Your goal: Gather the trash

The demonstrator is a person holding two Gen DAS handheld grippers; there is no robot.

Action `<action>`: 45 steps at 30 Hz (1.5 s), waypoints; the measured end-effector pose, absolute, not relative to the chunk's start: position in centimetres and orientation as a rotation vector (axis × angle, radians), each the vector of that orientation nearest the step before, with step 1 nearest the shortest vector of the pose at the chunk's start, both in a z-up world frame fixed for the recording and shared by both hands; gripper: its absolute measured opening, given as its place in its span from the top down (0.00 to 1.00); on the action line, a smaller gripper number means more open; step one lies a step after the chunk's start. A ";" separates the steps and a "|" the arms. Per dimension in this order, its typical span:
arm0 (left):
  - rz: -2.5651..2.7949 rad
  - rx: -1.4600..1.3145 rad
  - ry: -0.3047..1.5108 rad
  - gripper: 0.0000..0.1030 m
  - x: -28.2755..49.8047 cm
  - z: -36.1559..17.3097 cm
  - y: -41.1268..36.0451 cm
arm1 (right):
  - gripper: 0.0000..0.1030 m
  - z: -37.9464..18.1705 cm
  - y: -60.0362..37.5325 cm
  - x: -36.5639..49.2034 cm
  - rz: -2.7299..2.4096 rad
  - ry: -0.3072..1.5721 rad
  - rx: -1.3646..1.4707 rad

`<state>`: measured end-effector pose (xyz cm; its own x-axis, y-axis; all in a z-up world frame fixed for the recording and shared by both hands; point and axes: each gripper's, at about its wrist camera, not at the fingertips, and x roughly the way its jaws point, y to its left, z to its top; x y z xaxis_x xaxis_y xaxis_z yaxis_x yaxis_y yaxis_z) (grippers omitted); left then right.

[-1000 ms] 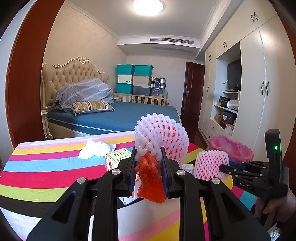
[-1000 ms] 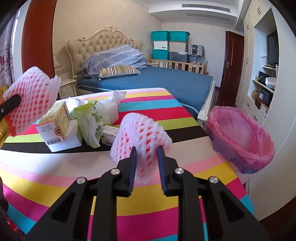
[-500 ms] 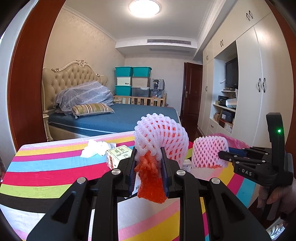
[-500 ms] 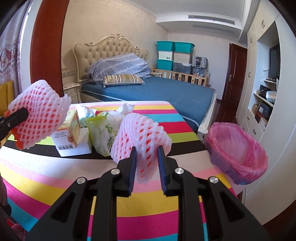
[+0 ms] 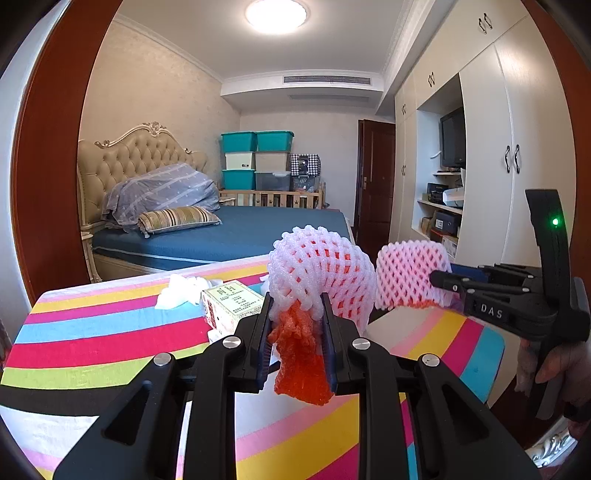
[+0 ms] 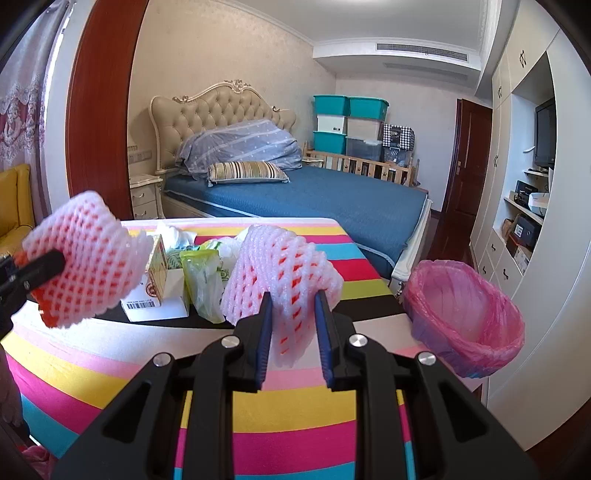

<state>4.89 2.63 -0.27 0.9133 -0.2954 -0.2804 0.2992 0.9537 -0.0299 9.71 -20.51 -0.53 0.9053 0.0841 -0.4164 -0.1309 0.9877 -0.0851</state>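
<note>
Left wrist view, my left gripper [image 5: 295, 332]: clamped on a foam fruit net [image 5: 321, 273], its orange end hanging between the jaws, held above the striped table [image 5: 92, 332].
Left wrist view, to the right: I see the right gripper [image 5: 441, 277] holding a second foam net [image 5: 406, 273].
Right wrist view, my right gripper [image 6: 293, 328]: jaws pinching the second foam net [image 6: 284, 273] over the table [image 6: 295, 406].
Right wrist view, bin: the pink-lined trash bin [image 6: 465, 317] stands beside the table's right edge.
Right wrist view, leftovers: a small carton [image 6: 159, 266] and a green plastic bag [image 6: 203, 280] lie on the table.

Bright ceiling lamp [image 5: 276, 15], sharp pictures, fisheye bending and dark corners
</note>
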 end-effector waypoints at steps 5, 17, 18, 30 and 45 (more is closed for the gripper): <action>-0.308 0.013 0.294 0.79 4.6 -0.6 2.9 | 0.79 -0.2 -20.7 9.3 0.117 0.412 -0.111; -0.317 0.001 0.306 0.79 4.2 -0.9 3.3 | 0.79 0.1 -20.9 8.9 0.130 0.399 -0.108; -0.319 -0.006 0.310 0.79 4.3 -1.0 3.5 | 0.79 0.1 -20.9 8.8 0.134 0.400 -0.109; -0.367 0.001 0.344 0.79 5.4 -0.5 2.4 | 0.79 0.1 -21.9 7.8 0.146 0.366 -0.128; -0.467 0.086 0.384 0.79 9.9 0.2 -5.1 | 0.79 0.1 -29.8 7.1 0.022 0.333 -0.056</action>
<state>9.87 -5.11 0.22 0.8228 -0.4228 -0.3797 0.4548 0.8906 -0.0061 7.09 -29.78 0.15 0.9450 0.0122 -0.3268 -0.0308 0.9982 -0.0518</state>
